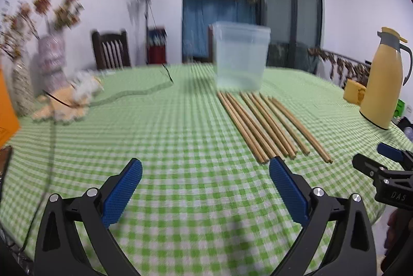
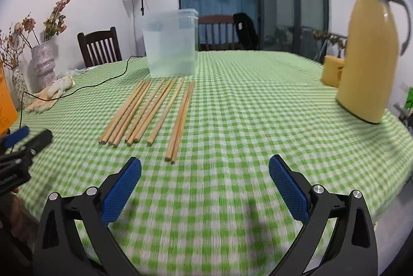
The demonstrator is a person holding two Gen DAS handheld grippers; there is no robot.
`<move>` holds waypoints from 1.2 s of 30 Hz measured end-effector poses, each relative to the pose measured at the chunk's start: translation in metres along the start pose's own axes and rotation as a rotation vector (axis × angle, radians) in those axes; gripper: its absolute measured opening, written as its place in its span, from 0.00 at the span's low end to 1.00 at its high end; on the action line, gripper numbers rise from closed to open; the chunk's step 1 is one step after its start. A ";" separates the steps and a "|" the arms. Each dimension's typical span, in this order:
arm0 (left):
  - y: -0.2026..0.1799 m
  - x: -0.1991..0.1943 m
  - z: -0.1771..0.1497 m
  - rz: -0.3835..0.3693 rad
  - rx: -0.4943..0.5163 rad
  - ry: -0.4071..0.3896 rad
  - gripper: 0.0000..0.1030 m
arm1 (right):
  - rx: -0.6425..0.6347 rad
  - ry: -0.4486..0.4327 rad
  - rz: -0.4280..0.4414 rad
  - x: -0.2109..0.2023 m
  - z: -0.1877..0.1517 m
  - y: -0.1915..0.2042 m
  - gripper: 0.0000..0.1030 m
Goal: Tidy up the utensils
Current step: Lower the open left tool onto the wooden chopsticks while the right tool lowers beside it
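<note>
Left gripper (image 1: 205,174): jaws spread wide, nothing between them, held low over the surface (image 1: 160,136). Right gripper (image 2: 205,172): likewise spread and empty. Neither touches anything.

Chopsticks (image 2: 152,113): we count about nine, lying flat on the green checked cloth, roughly parallel, thick ends toward us. Two lie as a pair a little apart on the right — the rest sit in loose groups. We judge they were laid out in a row so each can be pinched singly.

Tub (image 2: 171,43): clear plastic, open-topped, upright just beyond the far tips; we take it for the holder the chopsticks go into. It looks empty, though its frosted wall makes that uncertain.

Flask (image 2: 369,54): yellow, well to the right, with a yellow cup (image 2: 331,71) behind it.

Gloves (image 2: 51,94), vases and a cable: far left, clear of the work.

Hard to make out — the left view is motion-blurred; the exact chopstick count is uncertain where sticks touch.
</note>
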State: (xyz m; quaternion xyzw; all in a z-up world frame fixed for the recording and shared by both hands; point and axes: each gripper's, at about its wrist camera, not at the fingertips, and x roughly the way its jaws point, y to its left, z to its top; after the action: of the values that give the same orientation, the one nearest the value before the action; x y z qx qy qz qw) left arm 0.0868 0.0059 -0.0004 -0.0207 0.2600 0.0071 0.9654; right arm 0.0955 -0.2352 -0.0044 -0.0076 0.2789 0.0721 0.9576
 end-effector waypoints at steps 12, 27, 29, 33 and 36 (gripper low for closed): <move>0.009 0.061 0.041 -0.094 -0.049 0.239 0.82 | -0.033 0.068 0.050 0.027 0.030 -0.006 0.91; -0.020 0.116 0.060 -0.069 0.128 0.365 0.68 | -0.052 0.179 0.099 0.057 0.027 0.007 0.39; -0.019 0.119 0.059 -0.062 0.126 0.381 0.68 | -0.051 0.183 0.097 0.059 0.028 0.008 0.39; -0.018 0.122 0.054 -0.083 0.110 0.411 0.68 | -0.044 0.193 0.100 0.060 0.027 0.007 0.39; -0.021 0.123 0.054 -0.092 0.109 0.413 0.68 | -0.045 0.196 0.098 0.061 0.027 0.006 0.39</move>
State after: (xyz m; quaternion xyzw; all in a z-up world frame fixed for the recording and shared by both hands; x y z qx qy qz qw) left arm 0.2204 -0.0125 -0.0146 0.0185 0.4513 -0.0553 0.8905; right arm 0.1601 -0.2192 -0.0137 -0.0223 0.3695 0.1240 0.9206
